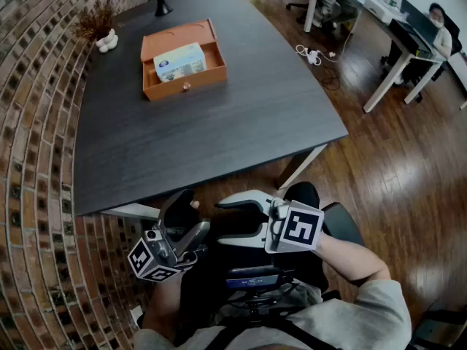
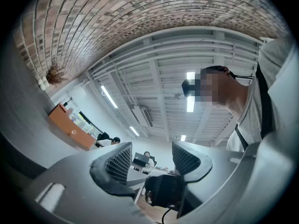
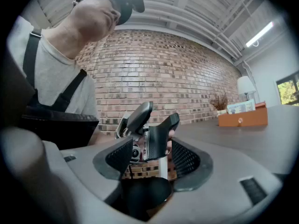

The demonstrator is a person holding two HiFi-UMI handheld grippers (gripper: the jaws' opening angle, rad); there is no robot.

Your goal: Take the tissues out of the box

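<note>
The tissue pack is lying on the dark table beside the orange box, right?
No. The head view shows the tissue pack lying inside the open orange box, which stands on the dark table.

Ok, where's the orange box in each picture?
Head view: the orange box sits upper left, on the table.
Left gripper view: small, middle left.
Right gripper view: far right, on the table.
Shared landmark: the brick wall beside the table shows in all three.

Grey tee [image 1: 365,312], black straps [image 3: 31,55], pale right gripper [image 1: 223,223]
</note>
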